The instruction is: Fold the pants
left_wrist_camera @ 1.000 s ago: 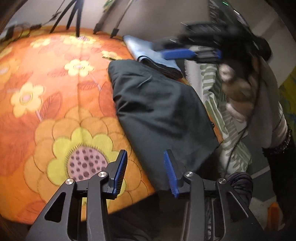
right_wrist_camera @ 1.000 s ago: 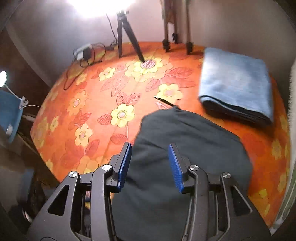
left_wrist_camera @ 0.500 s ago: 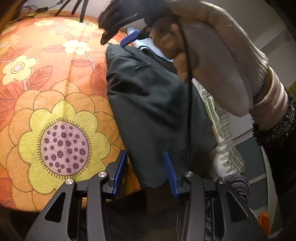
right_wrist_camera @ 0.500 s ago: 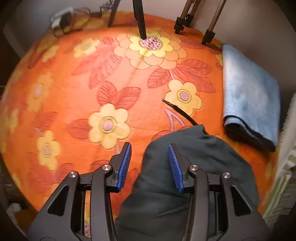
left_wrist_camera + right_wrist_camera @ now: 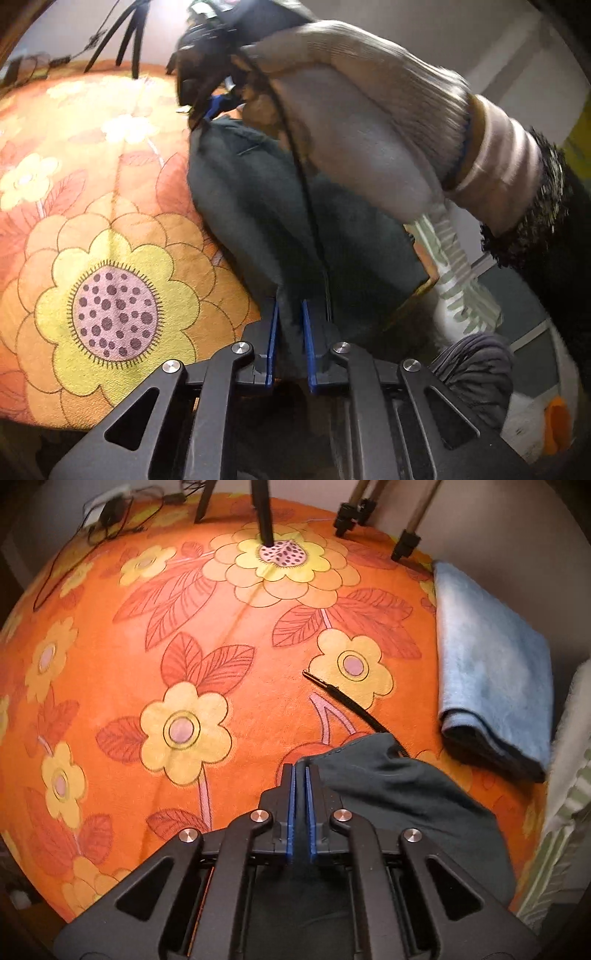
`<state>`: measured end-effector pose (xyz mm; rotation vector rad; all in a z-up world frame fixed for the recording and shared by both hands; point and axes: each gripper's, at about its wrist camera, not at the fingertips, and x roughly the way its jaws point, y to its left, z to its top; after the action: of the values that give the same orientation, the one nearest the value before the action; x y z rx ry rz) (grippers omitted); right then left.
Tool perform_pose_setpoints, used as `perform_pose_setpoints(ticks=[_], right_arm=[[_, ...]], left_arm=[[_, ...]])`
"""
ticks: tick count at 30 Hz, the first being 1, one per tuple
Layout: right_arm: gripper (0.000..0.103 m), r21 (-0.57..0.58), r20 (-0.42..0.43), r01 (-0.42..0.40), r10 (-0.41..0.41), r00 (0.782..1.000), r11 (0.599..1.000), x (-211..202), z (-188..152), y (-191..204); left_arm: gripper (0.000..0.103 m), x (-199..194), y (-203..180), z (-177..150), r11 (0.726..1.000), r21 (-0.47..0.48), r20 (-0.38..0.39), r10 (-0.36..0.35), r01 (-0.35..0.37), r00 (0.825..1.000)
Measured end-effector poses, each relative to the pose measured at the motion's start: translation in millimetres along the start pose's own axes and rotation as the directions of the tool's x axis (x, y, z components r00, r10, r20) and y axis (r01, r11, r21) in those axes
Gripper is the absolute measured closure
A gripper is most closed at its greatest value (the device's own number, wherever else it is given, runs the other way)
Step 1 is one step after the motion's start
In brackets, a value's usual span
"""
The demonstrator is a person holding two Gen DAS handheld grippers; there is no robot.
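The dark green pants (image 5: 258, 206) lie folded on the orange flowered cloth (image 5: 110, 221). My left gripper (image 5: 290, 314) is shut on the near edge of the pants. In the right wrist view the pants (image 5: 388, 786) show at the lower right, with a black drawstring (image 5: 347, 703) trailing out. My right gripper (image 5: 300, 771) is shut on the far corner of the pants. In the left wrist view the gloved hand with the right gripper (image 5: 214, 107) reaches over the pants and hides their far end.
A folded blue towel (image 5: 491, 664) lies at the right on the cloth. Tripod legs (image 5: 264, 513) stand at the back, and cables (image 5: 107, 513) lie at the back left. A striped cloth (image 5: 454, 266) hangs beside the surface's right edge.
Both grippers were open above the pants and have shut on them. The right gripper moved to the far corner, the left to the near edge.
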<state>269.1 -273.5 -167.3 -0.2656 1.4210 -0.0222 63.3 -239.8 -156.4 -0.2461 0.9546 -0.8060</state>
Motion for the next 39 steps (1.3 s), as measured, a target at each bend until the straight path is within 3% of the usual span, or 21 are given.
perform_pose_setpoints(ticks=[4,9,12,16,18,20,22,30,31,34,39], right_arm=[[0.098,-0.002,-0.004,-0.039,0.039,0.999,0.999,7.6,-1.1,2.1],[0.090,0.073,0.099,-0.145,0.138,0.986,0.987,-23.3,-6.7,-24.6],[0.082,0.109,0.182,-0.189,0.167,0.969,0.976,-57.5,-19.6,-49.5],[0.063,0.133,0.262,-0.236,0.195,0.945,0.963,-96.5,-45.6,-77.4],[0.062,0.152,0.297,-0.261,0.208,0.932,0.953,-112.1,-62.5,-95.3],[0.062,0.175,0.316,-0.279,0.215,0.924,0.944,-122.7,-78.4,-112.9],[0.062,0.196,0.338,-0.283,0.207,0.918,0.939,-134.5,-97.0,-127.7],[0.061,0.296,0.424,-0.335,0.191,0.885,0.895,-164.0,-166.6,-185.4],[0.059,0.305,0.428,-0.337,0.188,0.884,0.891,-165.6,-173.8,-188.6],[0.029,0.331,0.450,-0.343,0.173,0.876,0.879,-165.2,-190.0,-202.8],[0.024,0.366,0.441,-0.335,0.155,0.884,0.868,-149.4,-205.5,-218.4]], left_arm=[[0.092,2.3,0.8,2.7,1.000,-0.001,-0.039,0.003,-0.003,0.999],[0.088,-19.3,7.5,12.4,0.999,0.021,-0.070,0.027,-0.025,0.997],[0.088,-48.6,12.3,27.4,0.997,0.041,-0.044,0.061,-0.060,0.997],[0.088,-90.1,18.9,57.0,0.988,0.075,-0.001,0.134,-0.134,0.991],[0.083,-110.0,18.6,71.6,0.979,0.098,0.029,0.175,-0.177,0.984],[0.066,-129.4,16.3,87.8,0.968,0.125,0.054,0.214,-0.219,0.975],[0.057,-149.8,9.8,105.7,0.960,0.140,0.080,0.232,-0.242,0.969],[0.057,-200.5,-20.8,169.5,0.938,0.183,0.067,0.287,-0.294,0.956],[0.056,-205.8,-28.9,179.6,0.937,0.193,0.070,0.285,-0.293,0.956],[0.047,-208.6,-43.3,199.2,0.941,0.198,0.067,0.265,-0.274,0.962],[0.046,-177.8,-56.3,215.3,0.936,0.239,0.040,0.255,-0.257,0.966]])
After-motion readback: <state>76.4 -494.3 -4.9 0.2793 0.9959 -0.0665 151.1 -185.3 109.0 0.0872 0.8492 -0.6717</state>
